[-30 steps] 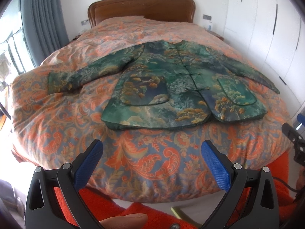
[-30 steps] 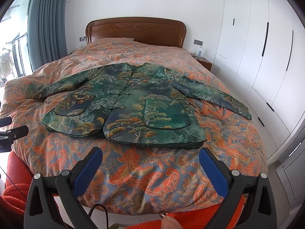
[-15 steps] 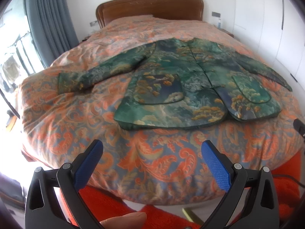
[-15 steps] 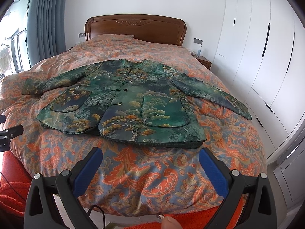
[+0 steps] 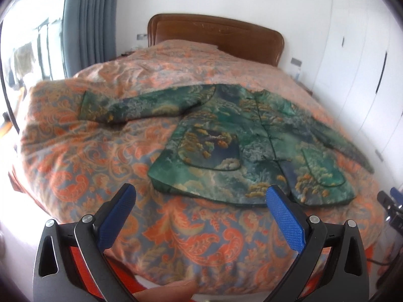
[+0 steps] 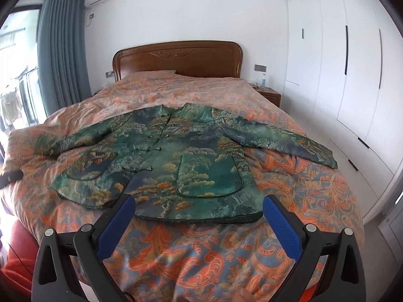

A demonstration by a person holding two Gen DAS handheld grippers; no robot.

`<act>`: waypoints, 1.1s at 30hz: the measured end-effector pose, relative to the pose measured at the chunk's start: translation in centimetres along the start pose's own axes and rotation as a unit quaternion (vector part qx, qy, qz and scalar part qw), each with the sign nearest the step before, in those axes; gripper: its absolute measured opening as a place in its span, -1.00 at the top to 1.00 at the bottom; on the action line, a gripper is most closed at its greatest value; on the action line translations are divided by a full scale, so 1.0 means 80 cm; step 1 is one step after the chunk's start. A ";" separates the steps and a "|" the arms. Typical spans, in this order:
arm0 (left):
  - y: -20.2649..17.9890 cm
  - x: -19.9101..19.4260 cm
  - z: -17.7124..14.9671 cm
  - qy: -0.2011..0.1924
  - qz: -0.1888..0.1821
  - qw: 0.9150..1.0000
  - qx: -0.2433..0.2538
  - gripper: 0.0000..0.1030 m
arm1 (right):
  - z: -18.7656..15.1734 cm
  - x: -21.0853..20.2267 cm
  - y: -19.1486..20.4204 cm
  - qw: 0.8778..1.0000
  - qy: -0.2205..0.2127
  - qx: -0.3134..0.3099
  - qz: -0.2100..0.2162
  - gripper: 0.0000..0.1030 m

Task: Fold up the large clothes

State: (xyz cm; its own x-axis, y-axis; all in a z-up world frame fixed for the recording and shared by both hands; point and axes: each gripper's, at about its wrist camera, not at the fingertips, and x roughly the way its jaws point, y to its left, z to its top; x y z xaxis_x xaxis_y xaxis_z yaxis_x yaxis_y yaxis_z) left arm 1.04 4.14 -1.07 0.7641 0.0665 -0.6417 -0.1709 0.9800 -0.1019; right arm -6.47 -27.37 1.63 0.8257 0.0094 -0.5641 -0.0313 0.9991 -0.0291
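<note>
My left claw (image 5: 199,216) and right claw (image 6: 197,217) gape empty over the green brocade jacket (image 6: 176,161), spread flat on the bed (image 6: 201,251); padded, probably stiffish, best pinched at sleeve cuffs.

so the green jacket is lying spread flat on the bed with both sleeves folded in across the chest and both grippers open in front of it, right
Not quite: the sleeves are not folded in. In the right wrist view the green jacket lies flat on the bed with both sleeves stretched out to the sides. The left wrist view shows the same. The rest holds: the left gripper and right gripper are both open in front of it.
</note>
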 end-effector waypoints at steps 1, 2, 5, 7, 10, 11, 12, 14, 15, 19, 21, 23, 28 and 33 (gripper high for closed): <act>-0.004 0.002 0.000 0.003 0.009 1.000 0.012 -0.99 | -0.002 0.003 -0.001 1.000 0.005 -0.001 0.001 -1.00; -0.006 0.004 0.000 0.007 0.011 1.000 0.023 -1.00 | -0.005 0.007 -0.002 1.000 0.012 -0.001 0.001 -1.00; -0.010 0.011 -0.002 0.022 0.006 0.999 0.040 -1.00 | -0.016 0.016 -0.007 1.000 0.024 0.012 0.004 -1.00; -0.012 0.014 -0.003 0.028 0.008 0.998 0.047 -1.00 | -0.020 0.023 -0.015 0.998 0.038 0.035 0.021 -1.00; -0.013 0.017 -0.005 0.038 0.003 0.998 0.050 -0.99 | -0.026 0.031 -0.017 0.997 0.056 0.038 0.032 -1.00; -0.013 0.020 -0.005 0.046 -0.002 0.998 0.049 -0.99 | -0.028 0.033 -0.014 0.997 0.059 0.029 0.028 -1.00; -0.013 0.020 -0.007 0.052 -0.008 0.997 0.047 -0.99 | -0.029 0.034 -0.012 0.998 0.059 0.022 0.025 -1.00; -0.015 0.023 -0.008 0.066 -0.021 0.997 0.044 -0.99 | -0.029 0.035 -0.010 0.998 0.057 0.014 0.022 -1.00; -0.016 0.023 -0.009 0.068 -0.026 0.996 0.044 -0.99 | -0.028 0.036 -0.011 0.998 0.055 0.016 0.025 -1.00; -0.024 0.019 -0.008 0.065 -0.032 0.996 0.054 -1.00 | -0.017 0.051 -0.028 0.998 0.054 0.012 0.027 -1.00; -0.026 0.018 -0.007 0.065 -0.035 0.996 0.053 -0.99 | -0.009 0.071 -0.046 0.999 0.042 -0.026 -0.004 -1.00; -0.027 0.015 -0.006 0.063 -0.036 0.996 0.052 -0.99 | 0.002 0.098 -0.079 0.997 0.049 -0.033 -0.049 -1.00; -0.032 0.020 -0.005 0.069 -0.026 0.996 0.055 -0.99 | 0.036 0.142 -0.198 0.994 0.046 0.078 -0.060 -1.00; -0.041 0.021 -0.005 0.066 -0.027 0.996 0.061 -0.99 | 0.061 0.182 -0.323 0.975 0.028 0.218 -0.042 -1.00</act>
State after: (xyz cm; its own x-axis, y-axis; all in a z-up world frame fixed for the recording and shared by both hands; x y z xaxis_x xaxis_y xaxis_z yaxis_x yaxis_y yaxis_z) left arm 2.64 0.95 -2.16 0.6805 -0.0034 -0.7327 -0.0490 0.9975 -0.0501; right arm 9.11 -52.86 -1.84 0.7832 -0.0632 -0.6186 0.2872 0.9191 0.2698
